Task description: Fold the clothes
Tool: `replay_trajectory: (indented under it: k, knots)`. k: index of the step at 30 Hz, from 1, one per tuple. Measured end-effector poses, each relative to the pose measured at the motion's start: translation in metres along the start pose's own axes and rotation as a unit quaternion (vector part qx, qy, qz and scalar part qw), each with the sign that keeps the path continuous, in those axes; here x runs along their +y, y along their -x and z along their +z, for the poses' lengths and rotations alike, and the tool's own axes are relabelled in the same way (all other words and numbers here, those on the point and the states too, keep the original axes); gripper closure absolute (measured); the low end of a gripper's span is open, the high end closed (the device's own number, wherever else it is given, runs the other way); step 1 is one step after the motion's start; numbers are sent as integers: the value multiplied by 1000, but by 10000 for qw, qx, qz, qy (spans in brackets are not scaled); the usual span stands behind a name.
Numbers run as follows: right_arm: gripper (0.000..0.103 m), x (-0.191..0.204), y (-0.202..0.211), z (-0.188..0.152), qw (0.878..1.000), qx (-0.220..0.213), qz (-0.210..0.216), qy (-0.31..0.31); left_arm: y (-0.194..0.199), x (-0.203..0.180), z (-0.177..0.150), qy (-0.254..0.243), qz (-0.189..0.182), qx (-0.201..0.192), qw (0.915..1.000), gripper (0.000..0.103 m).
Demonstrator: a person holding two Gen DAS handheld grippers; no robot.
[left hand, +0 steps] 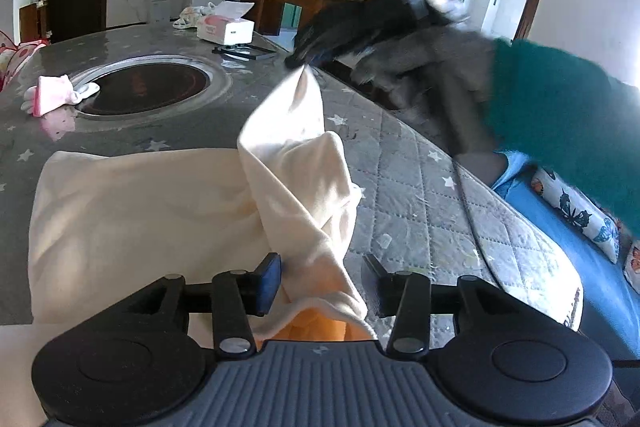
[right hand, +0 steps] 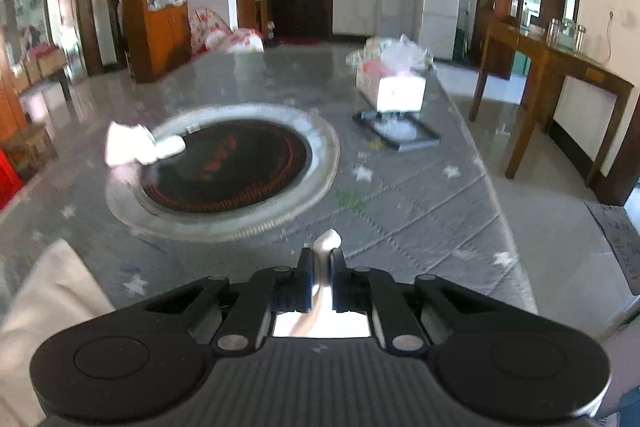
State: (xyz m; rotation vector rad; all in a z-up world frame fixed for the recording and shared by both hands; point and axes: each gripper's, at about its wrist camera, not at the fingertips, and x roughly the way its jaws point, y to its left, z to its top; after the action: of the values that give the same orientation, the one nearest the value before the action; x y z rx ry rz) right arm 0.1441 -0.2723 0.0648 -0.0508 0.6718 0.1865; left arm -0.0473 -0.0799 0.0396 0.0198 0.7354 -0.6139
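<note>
A cream garment [left hand: 140, 211] lies on the grey star-patterned table cover [left hand: 400, 187]. One corner of it is pulled up into a peak. My right gripper [left hand: 298, 61], held by a gloved hand with a teal sleeve [left hand: 560, 115], is shut on that raised corner. In the right wrist view the right gripper [right hand: 322, 267] pinches a thin strip of the cream cloth [right hand: 328, 239], and the rest of the garment [right hand: 48, 299] shows at lower left. My left gripper [left hand: 324, 281] stands open, with a twisted bunch of the same garment passing loosely between its fingers.
A round black hotplate [left hand: 148, 87] is set into the table, with a pink and white glove [left hand: 56, 95] at its left rim. A tissue box [left hand: 226, 27] and a black frame [left hand: 244, 51] sit farther back. The table's edge runs along the right, above a blue sofa [left hand: 560, 267].
</note>
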Motion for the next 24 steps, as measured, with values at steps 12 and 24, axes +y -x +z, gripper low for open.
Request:
replay_trajectory:
  k: [12, 24]
  knots:
    - [96, -65, 113, -9, 9963, -740, -244, -349, 17, -19, -7, -526, -608, -90, 9967, 95]
    - [85, -124, 121, -91, 9912, 142, -1181, -584, 22, -51, -37, -1392, -1386, 321, 9800, 95]
